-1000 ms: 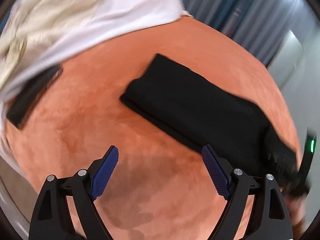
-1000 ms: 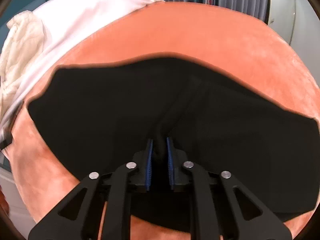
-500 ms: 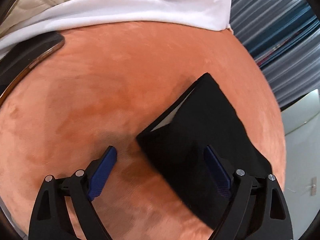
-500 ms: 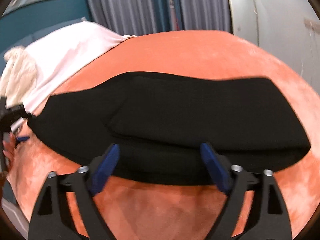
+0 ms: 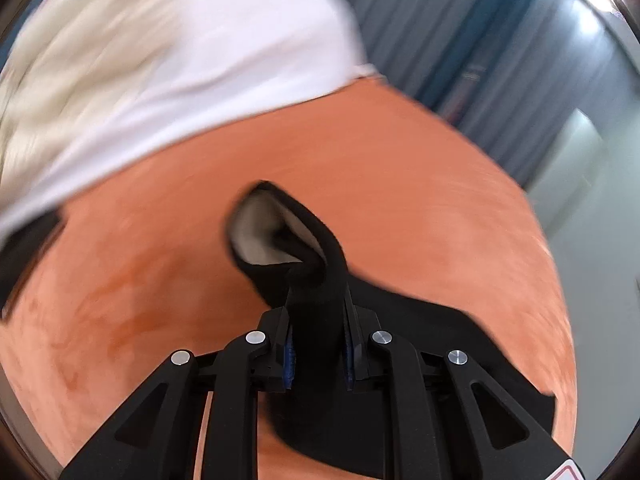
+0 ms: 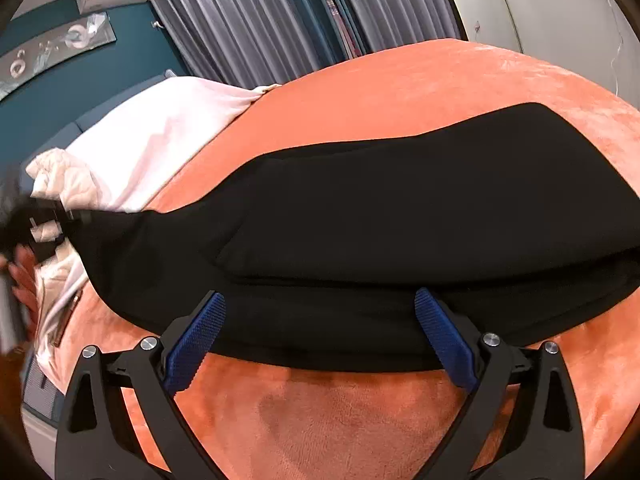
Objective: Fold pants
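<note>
Left gripper (image 5: 318, 344) clamped on a bunched end of the black pants (image 5: 308, 280), raised off the orange blanket (image 5: 400, 184) ahead. Right gripper (image 6: 320, 340) just spread wide, gripping nothing, pants (image 6: 380, 216) lying folded directly ahead. Risk: thick bunch slipping free, or one-sided lift dragging the fold askew.

No words, brand names or numbers can be read in either view. The only sign-like mark is a sticker (image 5: 562, 472) with a red outline at the bottom right corner of the left wrist view, on the gripper's black frame; it is cut off by the picture's edge and nothing on it is legible. The framed wall picture (image 6: 52, 54) at the upper left of the right wrist view shows ring shapes, no lettering.
</note>
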The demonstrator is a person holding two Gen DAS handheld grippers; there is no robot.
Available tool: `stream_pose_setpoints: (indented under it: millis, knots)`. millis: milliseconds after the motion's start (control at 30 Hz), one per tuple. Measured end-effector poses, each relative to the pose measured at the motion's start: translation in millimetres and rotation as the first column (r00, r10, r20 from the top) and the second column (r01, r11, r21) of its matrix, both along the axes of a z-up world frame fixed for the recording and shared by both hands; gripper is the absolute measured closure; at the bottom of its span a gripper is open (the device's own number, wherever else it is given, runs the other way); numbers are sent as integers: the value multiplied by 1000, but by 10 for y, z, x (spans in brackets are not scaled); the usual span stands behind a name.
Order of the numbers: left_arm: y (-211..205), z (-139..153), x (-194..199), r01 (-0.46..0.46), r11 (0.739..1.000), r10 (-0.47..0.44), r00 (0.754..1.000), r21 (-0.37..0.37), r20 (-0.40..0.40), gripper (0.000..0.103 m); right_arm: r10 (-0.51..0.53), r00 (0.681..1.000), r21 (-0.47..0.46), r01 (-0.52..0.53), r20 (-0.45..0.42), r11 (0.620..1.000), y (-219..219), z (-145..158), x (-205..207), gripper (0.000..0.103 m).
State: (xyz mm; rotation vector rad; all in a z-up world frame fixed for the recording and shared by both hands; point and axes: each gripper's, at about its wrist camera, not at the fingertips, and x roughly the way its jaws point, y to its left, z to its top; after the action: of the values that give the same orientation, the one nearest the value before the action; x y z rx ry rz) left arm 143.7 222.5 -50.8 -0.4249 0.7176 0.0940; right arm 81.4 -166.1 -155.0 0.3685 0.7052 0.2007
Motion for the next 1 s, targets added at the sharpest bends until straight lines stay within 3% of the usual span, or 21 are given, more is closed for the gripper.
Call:
stream_pose_setpoints:
  millis: [100, 200, 267, 300, 367, 433, 500, 533, 600, 667, 733, 800, 867, 900, 1000]
  knots:
    - [-817, 333, -91, 156, 982, -163, 985, 103, 59, 88, 2, 1000, 34, -2, 10, 999, -53, -1, -9, 9]
    - [-1640, 324, -135, 309, 940, -316, 948, 147, 28, 87, -39, 999, 103, 35, 35, 994, -200, 16, -73, 9]
    - [-2119, 149, -119, 390, 903, -390, 920, 179, -38, 84, -157, 987, 141, 149, 43, 979, -398, 58, -218, 9]
    - [-2442, -62, -120, 441, 872, -429, 897, 211, -104, 78, -192, 981, 147, 184, 38, 972, -483, 67, -272, 9]
    - [-2775, -439, -128, 500, 835, -460, 864, 230, -206, 75, -251, 968, 126, 247, 9, 961, -667, 61, -407, 9]
    - [-2930, -735, -161, 515, 826, -449, 847, 230, -284, 69, -291, 956, 88, 292, -30, 952, -925, 35, -550, 9]
    - [-2997, -835, -281, 485, 831, -425, 870, 274, -252, 63, -306, 951, 86, 308, -44, 947, -1157, 23, -699, 9]
    - [-3031, -807, -342, 478, 827, -427, 877, 297, -222, 44, -315, 948, 75, 317, -42, 945, -1238, 33, -760, 9]
    - [-3032, -717, -527, 478, 827, -440, 878, 297, -188, 26, -316, 948, 48, 318, -38, 947, -1395, 79, -832, 9]
    - [-2984, -571, -743, 472, 831, -458, 881, 295, -117, 25, -306, 951, 65, 308, -43, 949, -1497, 140, -826, 9]
    - [-2940, -425, -933, 471, 818, -482, 875, 330, -52, 15, -262, 964, 150, 264, -38, 953, -1567, 259, -728, 9]
    - [-2766, -349, -1139, 455, 804, -483, 875, 383, -25, 15, -211, 977, 179, 211, -21, 961, -1530, 460, -561, 9]
    - [-2584, -329, -1206, 425, 801, -457, 889, 421, -29, 15, -145, 989, 162, 148, -32, 976, -1402, 601, -315, 9]
    - [-2437, -339, -1216, 393, 802, -418, 907, 451, -47, 15, -105, 993, 147, 111, -51, 983, -1297, 673, -112, 8]
    - [-2041, -405, -1204, 312, 830, -302, 948, 462, -98, 15, 15, 992, 123, 0, -128, 992, -891, 707, 402, 7]
